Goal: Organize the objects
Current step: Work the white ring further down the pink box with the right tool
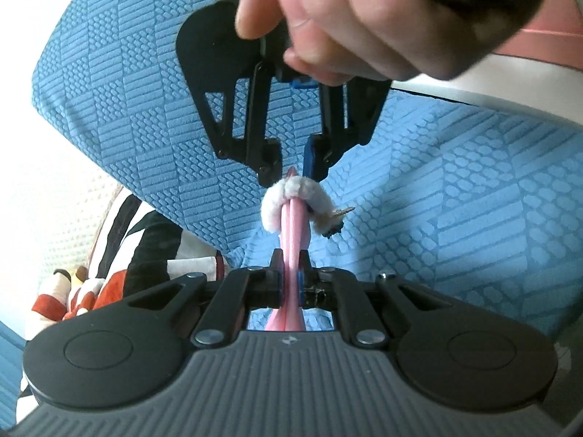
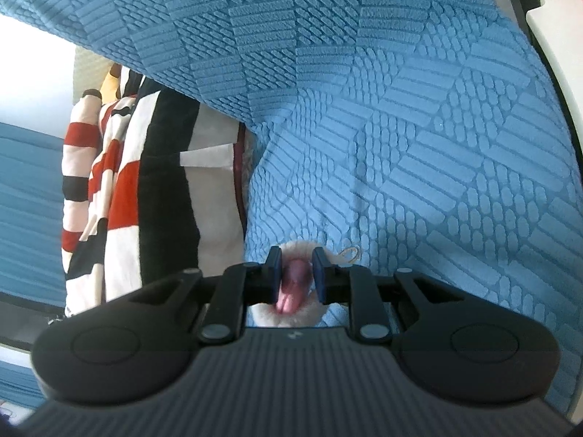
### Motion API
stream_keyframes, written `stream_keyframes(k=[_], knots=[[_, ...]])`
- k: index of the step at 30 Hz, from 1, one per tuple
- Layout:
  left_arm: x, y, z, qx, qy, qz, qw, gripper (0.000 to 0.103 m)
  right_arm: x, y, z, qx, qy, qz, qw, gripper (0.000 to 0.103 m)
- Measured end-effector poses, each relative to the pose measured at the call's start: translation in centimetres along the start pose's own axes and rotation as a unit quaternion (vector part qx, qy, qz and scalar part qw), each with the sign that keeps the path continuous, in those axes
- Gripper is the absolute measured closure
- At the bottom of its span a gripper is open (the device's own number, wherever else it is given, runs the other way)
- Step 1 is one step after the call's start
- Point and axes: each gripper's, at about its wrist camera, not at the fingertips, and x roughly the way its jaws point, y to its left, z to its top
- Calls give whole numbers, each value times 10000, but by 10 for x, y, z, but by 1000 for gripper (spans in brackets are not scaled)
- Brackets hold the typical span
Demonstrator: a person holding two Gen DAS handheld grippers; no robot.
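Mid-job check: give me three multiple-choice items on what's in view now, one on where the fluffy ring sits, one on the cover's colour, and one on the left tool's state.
1. Where is the fluffy white ring?
A. lying flat on the cover
B. looped around the pink piece
C. clamped alone in the left tool

2. What colour is the textured cover behind everything?
A. blue
B. green
C. grey

3. What state is the left tool in?
A. wide open and empty
B. shut on the pink piece
C. shut on the fluffy ring only

Answers:
1 B: the pink piece passes through the ring, which is held above the cover.
2 A: the patterned fabric is blue in both views.
3 B: its pads sit tight against the pink piece, with the ring further up towards the right tool.
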Motion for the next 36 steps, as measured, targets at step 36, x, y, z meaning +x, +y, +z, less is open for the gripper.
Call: stream_keyframes(k=[36], knots=[[10, 23, -4, -744, 324, -220, 9965, 95, 20, 1, -3, 182, 430, 309, 9984, 78]])
